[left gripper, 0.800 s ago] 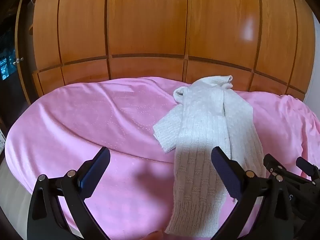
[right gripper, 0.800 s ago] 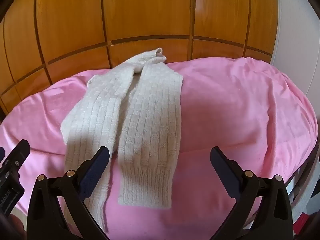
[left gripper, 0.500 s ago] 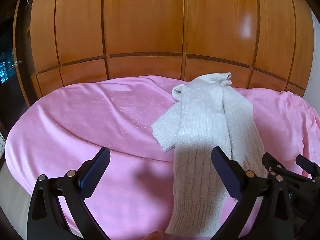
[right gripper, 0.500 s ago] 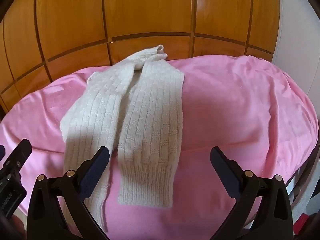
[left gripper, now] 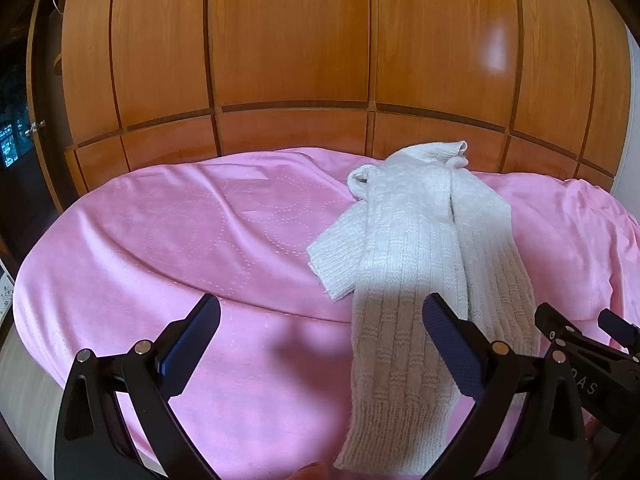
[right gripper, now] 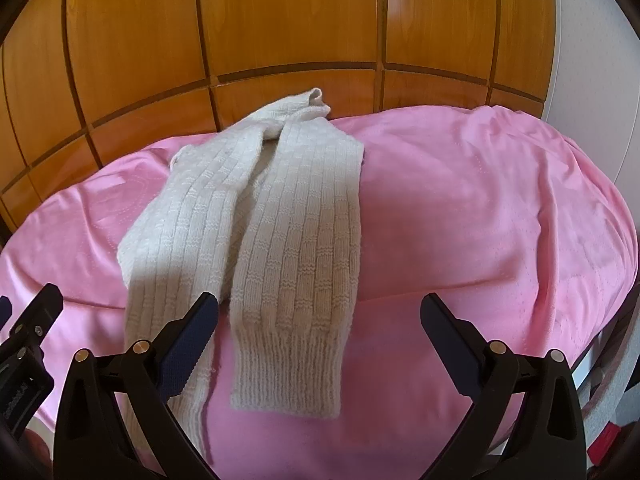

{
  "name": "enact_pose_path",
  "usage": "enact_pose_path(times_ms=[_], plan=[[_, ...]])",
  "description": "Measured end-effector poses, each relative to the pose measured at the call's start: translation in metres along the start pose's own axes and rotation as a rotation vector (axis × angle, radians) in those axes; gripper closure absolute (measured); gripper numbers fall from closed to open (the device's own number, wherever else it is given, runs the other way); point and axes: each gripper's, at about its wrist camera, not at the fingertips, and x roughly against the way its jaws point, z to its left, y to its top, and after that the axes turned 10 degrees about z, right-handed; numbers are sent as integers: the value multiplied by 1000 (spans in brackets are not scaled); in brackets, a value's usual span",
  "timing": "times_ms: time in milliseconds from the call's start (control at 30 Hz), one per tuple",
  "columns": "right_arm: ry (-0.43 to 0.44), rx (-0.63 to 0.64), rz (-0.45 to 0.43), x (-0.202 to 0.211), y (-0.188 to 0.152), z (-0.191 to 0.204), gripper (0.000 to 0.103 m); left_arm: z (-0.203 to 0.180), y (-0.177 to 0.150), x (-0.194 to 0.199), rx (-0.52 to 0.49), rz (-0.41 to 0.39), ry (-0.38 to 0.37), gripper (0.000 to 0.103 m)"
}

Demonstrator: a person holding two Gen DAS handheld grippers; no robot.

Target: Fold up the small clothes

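Both your tools are wide open, nothing between the fingers, neither touching anything.

Left tool: tilted down over the near part of the bed, pink cover. Its right finger overlaps the knit in the left wrist view, but you can't tell height above it; no pinch visible. Left finger sits over bare pink cover.

Right tool: also tilted down, just beside the left one; each shows up at the edge of the other's camera. Its left finger overlaps the knit's left strip in the right wrist view, right finger over bare cover.

Knit: cream ribbed garment, lying flat on the bed, running from the far edge by the wardrobe toward you. Two long strips side by side, touching along most of their length, joined and bunched at the far end. Ribbed cuffs at the near ends. The right strip's cuff lies between the right tool's fingers in view, flat on the cover. A shorter flap sticks out to the left of the left strip, about mid-length. Near half of the knit is in shadow.

Cover has shallow wrinkles and a crease line across, just beyond the fingertips. White wall right of the wardrobe.
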Motion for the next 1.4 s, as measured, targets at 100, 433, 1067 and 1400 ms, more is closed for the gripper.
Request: enact_pose_path(times_ms=[100, 433, 1067, 1400], plan=[[0, -2, 0, 1, 0, -1, 3, 1, 2, 1, 0, 3, -4, 2], [12, -6, 9, 0, -3, -4, 3, 2, 3, 2, -2, 4, -4, 2], [13, -25, 29, -5, -3, -10, 3, -3, 0, -1, -15, 18, -6, 2], [18, -32, 59, -11, -1, -16, 3, -8, 2, -6, -45, 36, -14, 2]])
